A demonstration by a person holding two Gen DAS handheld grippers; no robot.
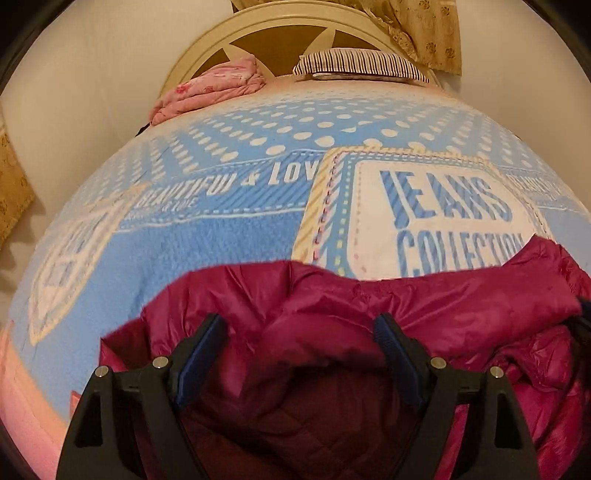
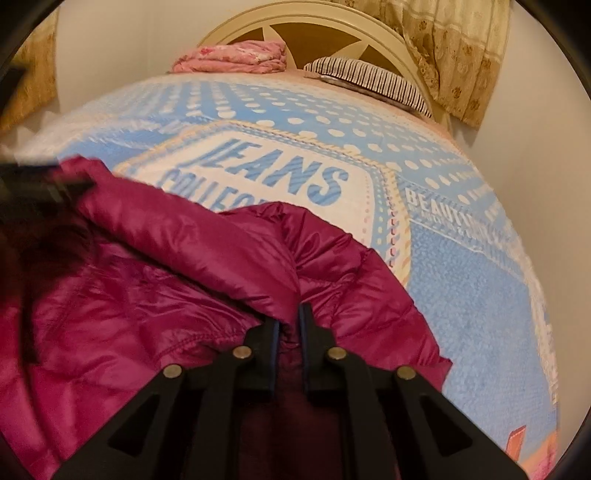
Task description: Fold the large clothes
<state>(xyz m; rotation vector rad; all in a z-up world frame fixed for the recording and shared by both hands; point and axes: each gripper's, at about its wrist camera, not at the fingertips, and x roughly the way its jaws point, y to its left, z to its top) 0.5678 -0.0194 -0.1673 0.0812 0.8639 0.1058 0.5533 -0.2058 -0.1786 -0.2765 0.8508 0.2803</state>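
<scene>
A magenta puffer jacket (image 1: 332, 295) lies crumpled on the near part of a blue printed blanket (image 1: 221, 240) that covers a bed. My left gripper (image 1: 299, 325) hangs just above the jacket's quilted dark lining, jaws wide open, nothing between the pads. In the right wrist view the jacket (image 2: 147, 295) fills the lower left. My right gripper (image 2: 290, 317) has its fingers nearly together, and a puckered fold of the jacket's edge is pinched at the tips. A dark blurred shape at the left edge (image 2: 37, 181) is probably the left gripper over the jacket.
The blanket (image 2: 480, 277) stretches bare beyond the jacket towards the headboard (image 1: 280, 22). A folded pink cloth (image 1: 214, 88) and a striped pillow (image 1: 362, 62) lie at the head of the bed. A beige curtain (image 2: 461, 55) hangs at the far right by the wall.
</scene>
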